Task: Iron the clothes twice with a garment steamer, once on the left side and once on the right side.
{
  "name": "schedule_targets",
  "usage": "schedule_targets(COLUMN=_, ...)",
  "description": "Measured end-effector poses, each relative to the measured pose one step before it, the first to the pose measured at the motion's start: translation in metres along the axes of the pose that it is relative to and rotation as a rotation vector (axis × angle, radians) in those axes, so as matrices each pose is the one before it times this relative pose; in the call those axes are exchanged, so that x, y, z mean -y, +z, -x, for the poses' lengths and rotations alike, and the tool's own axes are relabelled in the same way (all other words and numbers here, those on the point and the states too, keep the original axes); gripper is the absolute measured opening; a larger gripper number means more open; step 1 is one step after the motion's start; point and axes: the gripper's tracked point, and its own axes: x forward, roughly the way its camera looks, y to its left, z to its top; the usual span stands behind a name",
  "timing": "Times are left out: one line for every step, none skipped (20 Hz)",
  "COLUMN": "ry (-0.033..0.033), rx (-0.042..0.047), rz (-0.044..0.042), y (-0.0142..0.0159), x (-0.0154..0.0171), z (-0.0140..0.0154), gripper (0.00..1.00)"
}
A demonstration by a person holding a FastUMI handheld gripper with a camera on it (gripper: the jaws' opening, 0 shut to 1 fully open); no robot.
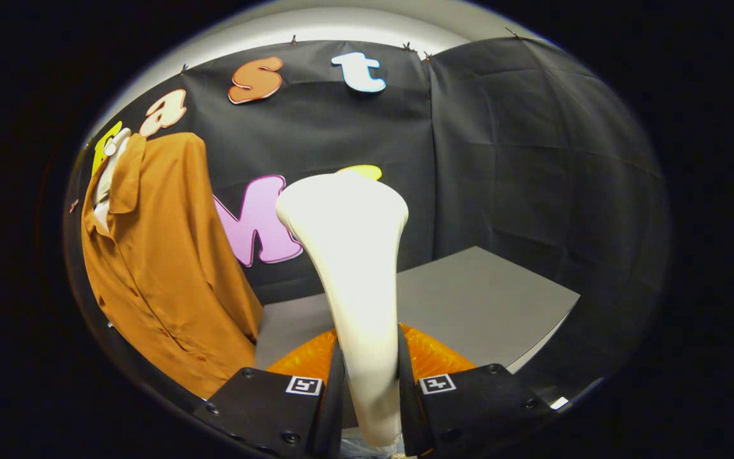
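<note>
Garment steamer [354, 274] in clamped claw [370, 389]

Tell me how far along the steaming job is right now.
Done: the hand-held gripper is shut on the white plastic garment steamer, its head raised. In hand: carrying it. Left: both passes; the steamer is apart from the hanging rust-orange shirt beside the grey table.
</note>
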Motion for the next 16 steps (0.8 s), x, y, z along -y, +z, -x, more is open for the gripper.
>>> schedule_targets(ry=0.00911, rx=0.02086, rz=0.00210, y=0.00213, x=-0.01802, z=0.00978, gripper=0.40)
schedule_targets(ry=0.00744, rx=0.01243, rz=0.00171, y=0.00042, x=-0.01435, z=0.00504, gripper=0.40)
schedule_targets(ry=0.00460, rx=0.00931, rz=0.00288, y=-0.00031, x=-0.01502, z=0.00722, gripper=0.40)
schedule_targets(ry=0.00162, rx=0.00975, rz=0.00333, y=0.00048, x=-0.01560, z=0.00732, gripper=0.40)
schedule_targets(ry=0.00016, rx=0.00755, rz=0.00305, y=0.00011, x=-0.01173, z=0.00685, gripper=0.40)
schedule_targets(ry=0.00127, rx=0.00427, rz=0.00383, y=-0.00144, x=-0.01345, z=0.00559, gripper=0.40)
schedule_targets(ry=0.00570, rx=0.00034, rz=0.00412, y=-0.00244, x=-0.01412, z=0.00451, gripper=0.40)
schedule_targets(ry=0.00811, rx=-0.00202, rz=0.00589, y=-0.00265, x=-0.01475, z=0.00331, gripper=0.40)
schedule_targets(ry=0.00742, rx=-0.00105, rz=0.00543, y=-0.00177, x=-0.01373, z=0.00248, gripper=0.40)
schedule_targets(ry=0.00613, rx=0.00178, rz=0.00340, y=-0.00072, x=-0.01217, z=0.00228, gripper=0.40)
schedule_targets(ry=0.00647, rx=0.00371, rz=0.00325, y=-0.00125, x=-0.01130, z=0.00272, gripper=0.40)
schedule_targets(ry=0.00858, rx=0.00521, rz=0.00554, y=0.00007, x=-0.01125, z=0.00145, gripper=0.40)
schedule_targets(ry=0.00895, rx=0.00572, rz=0.00829, y=0.00012, x=-0.01204, z=0.00138, gripper=0.41)
schedule_targets(ry=0.00734, rx=0.00562, rz=0.00982, y=0.00071, x=-0.00984, z=-0.00047, gripper=0.40)
schedule_targets(ry=0.00737, rx=0.00280, rz=0.00919, y=-0.00064, x=-0.00869, z=-0.00125, gripper=0.41)
schedule_targets(ry=0.00804, rx=-0.00215, rz=0.00822, y=-0.00128, x=-0.00928, z=-0.00342, gripper=0.41)
